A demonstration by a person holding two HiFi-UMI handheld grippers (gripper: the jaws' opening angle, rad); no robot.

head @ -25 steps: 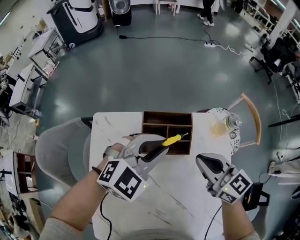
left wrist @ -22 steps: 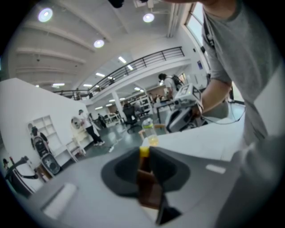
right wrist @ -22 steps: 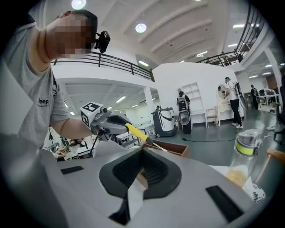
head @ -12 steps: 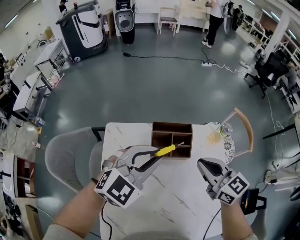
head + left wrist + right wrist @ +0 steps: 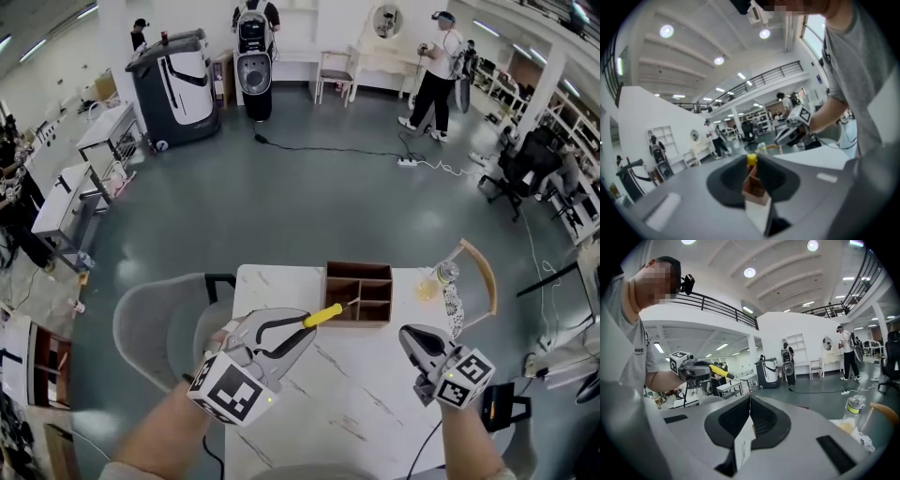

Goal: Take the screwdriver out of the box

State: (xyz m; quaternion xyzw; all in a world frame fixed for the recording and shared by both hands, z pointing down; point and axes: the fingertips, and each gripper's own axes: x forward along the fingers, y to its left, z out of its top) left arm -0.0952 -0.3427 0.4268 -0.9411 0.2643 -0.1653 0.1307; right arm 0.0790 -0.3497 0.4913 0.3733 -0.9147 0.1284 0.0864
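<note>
My left gripper (image 5: 302, 328) is shut on a screwdriver (image 5: 324, 315) with a yellow handle, held in the air above the white marble table (image 5: 366, 412), left of and in front of the brown wooden box (image 5: 360, 293). The thin metal shaft points toward the box. In the left gripper view the yellow handle (image 5: 751, 159) sticks out just past the closed jaws. My right gripper (image 5: 413, 337) hovers over the table's right side, shut and empty; its jaws meet in a line (image 5: 749, 414). The right gripper view also shows the left gripper (image 5: 693, 369) with the screwdriver (image 5: 720, 372).
A plastic bottle (image 5: 440, 274) of yellowish liquid stands at the table's far right corner beside a wooden chair (image 5: 482, 269). A grey chair (image 5: 155, 323) sits left of the table. Beyond lie open floor, a cable, machines and standing people.
Both grippers have risen. The left one carried the screwdriver up and left, away from the box. The head view has tilted up, showing more of the room.
</note>
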